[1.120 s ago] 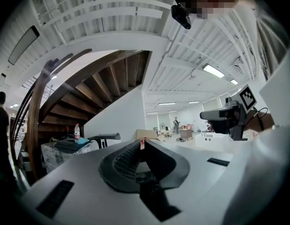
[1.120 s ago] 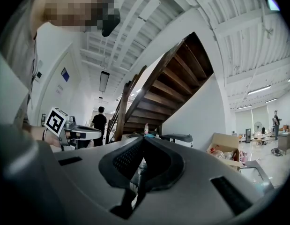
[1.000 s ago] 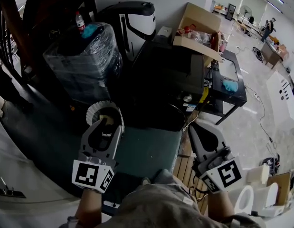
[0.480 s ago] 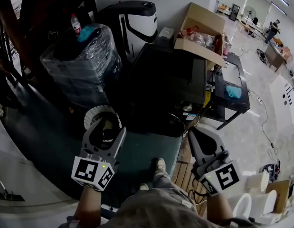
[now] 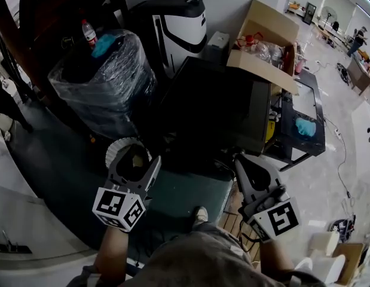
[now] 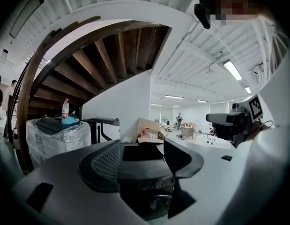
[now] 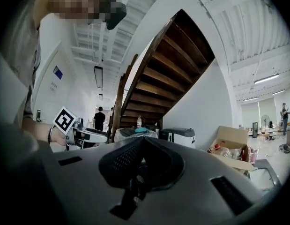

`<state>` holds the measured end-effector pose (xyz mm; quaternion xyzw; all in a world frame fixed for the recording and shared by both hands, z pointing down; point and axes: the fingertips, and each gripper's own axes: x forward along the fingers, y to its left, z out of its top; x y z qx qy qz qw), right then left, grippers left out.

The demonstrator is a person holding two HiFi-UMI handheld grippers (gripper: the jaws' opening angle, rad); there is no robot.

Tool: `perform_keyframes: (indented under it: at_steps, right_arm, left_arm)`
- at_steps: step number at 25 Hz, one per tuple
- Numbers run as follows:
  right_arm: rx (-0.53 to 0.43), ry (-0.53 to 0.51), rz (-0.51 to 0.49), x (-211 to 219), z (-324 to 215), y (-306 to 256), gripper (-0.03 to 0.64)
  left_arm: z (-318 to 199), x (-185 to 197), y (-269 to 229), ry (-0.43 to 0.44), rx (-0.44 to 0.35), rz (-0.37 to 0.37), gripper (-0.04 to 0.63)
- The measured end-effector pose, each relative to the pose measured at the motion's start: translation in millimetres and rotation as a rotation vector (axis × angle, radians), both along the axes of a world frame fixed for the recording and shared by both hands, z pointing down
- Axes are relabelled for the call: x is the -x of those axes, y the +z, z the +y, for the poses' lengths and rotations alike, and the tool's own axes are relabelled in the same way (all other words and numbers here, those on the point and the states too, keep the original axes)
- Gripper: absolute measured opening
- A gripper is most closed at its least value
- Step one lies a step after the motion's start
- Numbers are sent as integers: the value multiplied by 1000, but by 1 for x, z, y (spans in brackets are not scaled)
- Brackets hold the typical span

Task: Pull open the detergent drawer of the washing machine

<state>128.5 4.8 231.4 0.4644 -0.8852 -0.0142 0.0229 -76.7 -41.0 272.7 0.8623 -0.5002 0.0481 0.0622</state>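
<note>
I can make out no washing machine drawer in any view. My left gripper (image 5: 135, 152) is held low at the left, over dark green floor, in front of a large dark cabinet (image 5: 214, 103). Its jaws have just been opening and stand apart with nothing between them; the left gripper view shows the gap at the left gripper (image 6: 142, 146). My right gripper (image 5: 239, 159) is at the right, near the cabinet's front corner. In the right gripper view, the jaws of the right gripper (image 7: 144, 140) meet at the tip and hold nothing.
A plastic-wrapped stack (image 5: 104, 70) with a bottle on top stands at the left, and a black-and-white machine (image 5: 176, 23) behind the cabinet. An open cardboard box (image 5: 262, 43) sits at the back right. A white ribbed round thing (image 5: 115, 147) lies under my left gripper. A wooden staircase rises at the left.
Both grippers have moved forward toward the dark cabinet as the person steps ahead. The left jaws have spread wider. The right jaws stay together.
</note>
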Motion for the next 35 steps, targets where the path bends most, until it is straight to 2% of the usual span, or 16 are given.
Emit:
perform_keyframes:
  at_steps: [2,7,12,17,25,27,31,35]
  right_arm:
    - [-2,-31,-8,-2,-21,0,31]
    - [10,-68,-5,-13,-64,10,31]
    - [35,-76,-51,-20,-101,17,31]
    - [49,-112,-20,-19,-125,36,31]
    - [100,-113,-4,0,-151,63,31]
    - [105,-103,-23,10,-160,65,31]
    - [145,-94,35,19,-170,88,31]
    - [164,-79,54,36,-183,107,31]
  left_arm:
    - [-20,-5,5,-12,21,16,298]
    - [-57,-13,18,-41,89,172,339]
    - [-87,-15,43,-97,172,279,348]
    - [-107,-3,70,-139,234,444,357]
    - [-143,17,133,-173,343,647,364]
    - [-154,23,156,-179,383,684,367]
    - [-168,26,202,-174,474,747,374]
    - [-185,27,244,-140,547,778,373]
